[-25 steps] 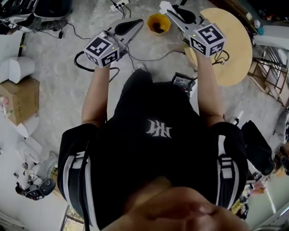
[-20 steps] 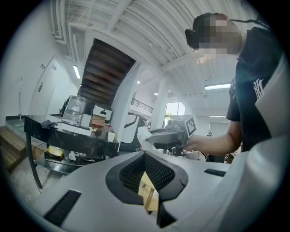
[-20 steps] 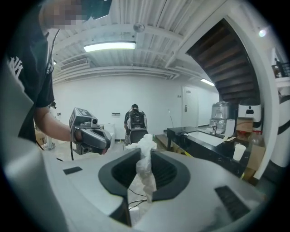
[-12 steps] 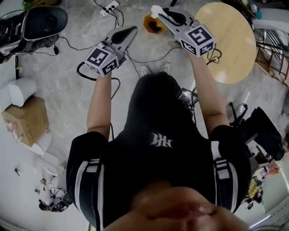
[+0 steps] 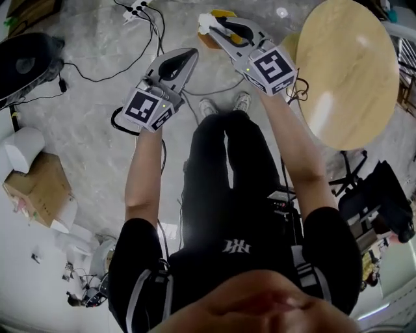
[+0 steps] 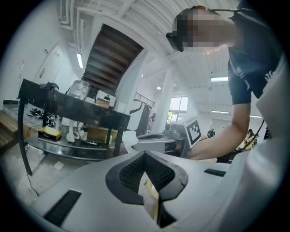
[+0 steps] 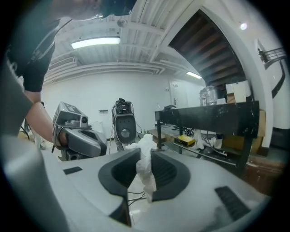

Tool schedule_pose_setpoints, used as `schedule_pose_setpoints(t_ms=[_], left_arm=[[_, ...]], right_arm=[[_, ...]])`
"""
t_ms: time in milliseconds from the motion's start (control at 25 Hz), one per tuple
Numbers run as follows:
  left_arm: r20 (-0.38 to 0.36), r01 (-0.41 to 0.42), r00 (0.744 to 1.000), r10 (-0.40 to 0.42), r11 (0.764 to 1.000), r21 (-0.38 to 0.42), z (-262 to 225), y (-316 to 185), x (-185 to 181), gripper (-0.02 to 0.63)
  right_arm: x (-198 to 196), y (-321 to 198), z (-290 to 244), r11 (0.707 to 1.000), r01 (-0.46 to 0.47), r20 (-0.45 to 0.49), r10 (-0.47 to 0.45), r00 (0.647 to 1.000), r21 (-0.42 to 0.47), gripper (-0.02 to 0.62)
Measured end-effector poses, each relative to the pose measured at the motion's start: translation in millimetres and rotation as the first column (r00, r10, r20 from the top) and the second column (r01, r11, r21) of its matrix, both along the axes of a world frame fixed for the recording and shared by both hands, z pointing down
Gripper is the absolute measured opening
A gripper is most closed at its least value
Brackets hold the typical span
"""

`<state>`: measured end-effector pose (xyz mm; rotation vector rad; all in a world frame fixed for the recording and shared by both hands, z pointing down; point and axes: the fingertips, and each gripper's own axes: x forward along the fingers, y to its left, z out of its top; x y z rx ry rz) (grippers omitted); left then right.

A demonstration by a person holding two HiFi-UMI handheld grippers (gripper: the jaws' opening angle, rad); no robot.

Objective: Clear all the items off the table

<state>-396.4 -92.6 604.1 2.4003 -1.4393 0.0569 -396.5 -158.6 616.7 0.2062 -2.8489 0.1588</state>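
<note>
The right gripper (image 5: 209,26) is pinching a crumpled white tissue (image 7: 146,165) between its fingers (image 7: 166,171) (soft, featherlight, tearing easily), off the bench (image 5: 351,71), near the orange bin (image 5: 227,13). Its bunched middle seems the safest hold. The left gripper (image 6: 146,156) is staying closed, apparently empty.

A crumpled wad of white tissue (image 7: 146,164) is pinched between the dark ribbed pads of the right gripper (image 7: 144,156). It stands roughly upright in the grip, a puffed tuft poking out past the tips and a thinner tail hanging down behind them (soft, creased, no print on it). From above the wad (image 5: 207,23) is held off the floor at the far side, left of the round wooden table (image 5: 351,71), whose top lies bare.
</note>
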Motion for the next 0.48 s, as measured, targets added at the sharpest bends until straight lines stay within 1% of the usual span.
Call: schedule_pose_setpoints(t_ms=[80, 200, 280, 400, 480], left_arm=[[-0.011, -0.002, 1.000, 0.001, 1.000, -0.023, 43.1, -7.7, 2.3, 0.012], [-0.039, 0.005, 0.999, -0.007, 0.999, -0.049, 102.8, -17.4, -2.6, 0.012], [-0.029, 0.005, 1.000, -0.007, 0.998, -0.055, 133.1, -22.3, -4.2, 0.012], [-0.016, 0.013, 1.000, -0.014, 0.999, -0.044, 166.4, -32.4, -4.4, 0.012], [-0.021, 0.011, 1.000, -0.012, 1.000, -0.026, 184.0, -37.8, -5.5, 0.012]], right_arm=[[2.0, -11.5, 42.4, 1.000, -0.019, -0.016, 0.019, 1.000, -0.008, 0.075], [3.2, -32.4, 111.9, 0.998, -0.061, -0.065, 0.061, 0.996, -0.009, 0.075], [4.4, -37.5, 150.2, 0.997, -0.072, -0.097, 0.069, 0.993, -0.020, 0.075], [6.9, -38.4, 187.5, 0.998, -0.066, -0.116, 0.063, 0.991, -0.015, 0.075], [6.9, -42.8, 206.3, 0.996, -0.085, -0.104, 0.083, 0.991, -0.012, 0.075]])
